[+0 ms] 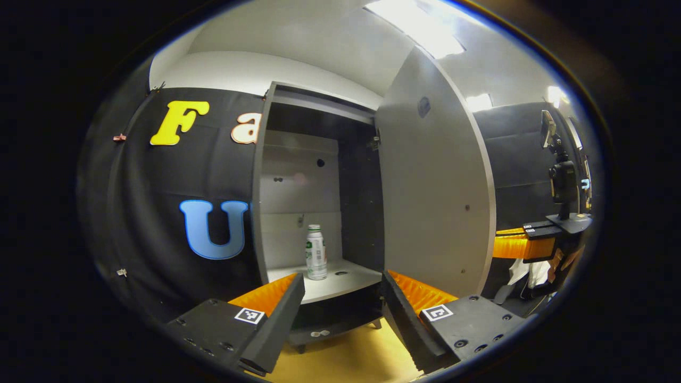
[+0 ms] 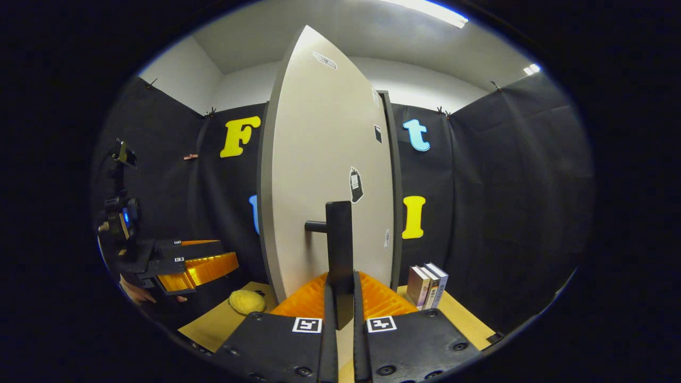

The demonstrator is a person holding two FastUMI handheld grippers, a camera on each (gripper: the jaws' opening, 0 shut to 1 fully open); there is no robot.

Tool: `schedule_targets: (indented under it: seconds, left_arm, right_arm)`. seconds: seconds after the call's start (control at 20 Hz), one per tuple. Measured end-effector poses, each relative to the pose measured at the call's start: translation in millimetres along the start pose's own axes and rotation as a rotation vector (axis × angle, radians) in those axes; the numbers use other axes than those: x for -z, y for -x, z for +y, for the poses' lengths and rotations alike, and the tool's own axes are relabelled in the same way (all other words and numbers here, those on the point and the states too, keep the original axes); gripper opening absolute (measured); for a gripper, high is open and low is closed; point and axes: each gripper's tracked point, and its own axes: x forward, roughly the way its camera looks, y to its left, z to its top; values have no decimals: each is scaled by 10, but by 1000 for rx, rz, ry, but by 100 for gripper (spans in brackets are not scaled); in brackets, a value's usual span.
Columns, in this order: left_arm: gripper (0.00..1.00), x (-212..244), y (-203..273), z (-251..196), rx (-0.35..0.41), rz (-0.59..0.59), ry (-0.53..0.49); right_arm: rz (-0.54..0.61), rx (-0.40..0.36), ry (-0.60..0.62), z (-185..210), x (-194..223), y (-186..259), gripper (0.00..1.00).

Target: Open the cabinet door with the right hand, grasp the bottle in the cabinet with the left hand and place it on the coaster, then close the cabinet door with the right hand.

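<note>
The right gripper (image 2: 340,298) is clamped on the door handle (image 2: 339,250), holding the cabinet door (image 2: 324,175) swung wide. The left gripper (image 1: 340,303), jaws apart, faces the bottle (image 1: 316,252) upright on the cabinet shelf (image 1: 340,282). Grasping comes next: advance, straddle the bottle, close.

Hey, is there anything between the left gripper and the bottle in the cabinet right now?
Nothing visible blocks it. The cabinet door is swung open to the right, and the bottle stands upright on the shelf, straight ahead of the open left gripper. The right gripper is shut on the door handle, holding the door clear.
</note>
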Motion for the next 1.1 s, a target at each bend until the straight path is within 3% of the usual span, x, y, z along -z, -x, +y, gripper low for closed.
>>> schedule_targets:
  seconds: [0.3,0.8,1.1]
  left_arm:
    - [92,-13,-189,-265,34,-3,-3]
    - [92,67,-468,-518,13,15,13]
    - [92,92,-578,-609,2,19,-4]
  right_arm:
    - [-29,50,-46,-356,-146,131,15]
    - [-26,139,18,-1044,-155,219,10]
    - [-19,113,-8,-1245,-116,210,10]
